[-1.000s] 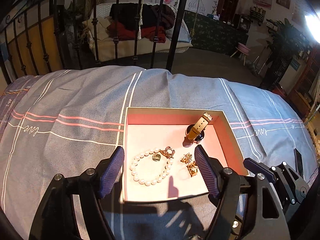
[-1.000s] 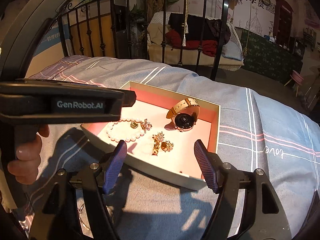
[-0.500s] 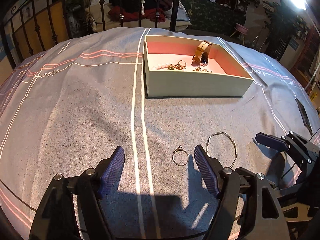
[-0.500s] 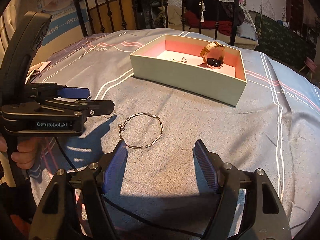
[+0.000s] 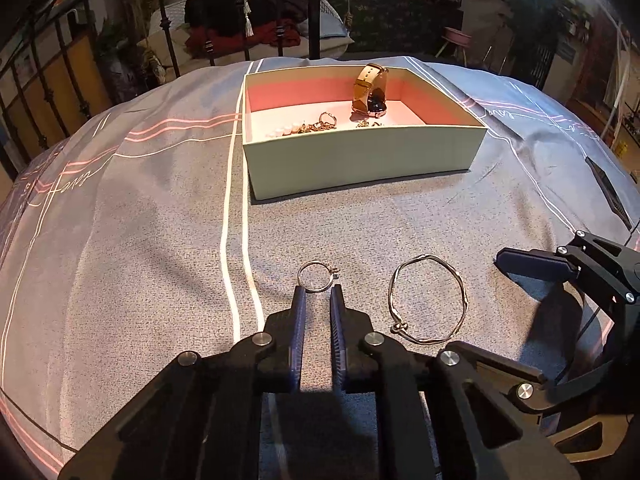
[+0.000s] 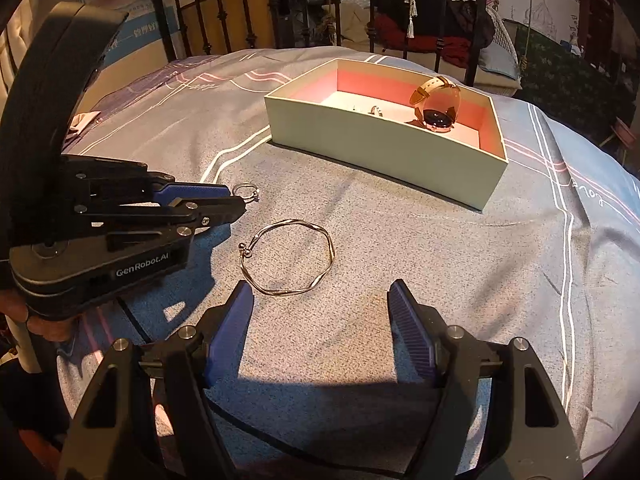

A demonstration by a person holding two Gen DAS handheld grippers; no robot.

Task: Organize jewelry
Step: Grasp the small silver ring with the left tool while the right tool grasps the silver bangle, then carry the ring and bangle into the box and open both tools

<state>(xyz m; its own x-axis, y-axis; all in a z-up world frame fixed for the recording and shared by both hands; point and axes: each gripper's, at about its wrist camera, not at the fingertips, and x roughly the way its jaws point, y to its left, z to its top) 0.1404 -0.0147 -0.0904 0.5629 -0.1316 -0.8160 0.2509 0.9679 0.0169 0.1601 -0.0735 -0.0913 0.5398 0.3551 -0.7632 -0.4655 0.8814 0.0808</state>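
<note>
Ring: a small thin metal ring with a tiny setting (image 5: 315, 276) lies on the grey striped bedspread (image 5: 140, 240), its near edge pinched between the nearly closed tips of the left gripper (image 5: 318, 294). Risk, as judged: a hold this shallow could let it twist free on lifting. Just right of that gripper lies a twisted silver wire bangle (image 6: 287, 255), directly ahead of the spread, empty right gripper (image 6: 320, 300). Well beyond both, the pale green pink-lined box (image 5: 360, 160) holds a tan-strapped watch (image 5: 370, 88), pearl beads and gold pieces.
</note>
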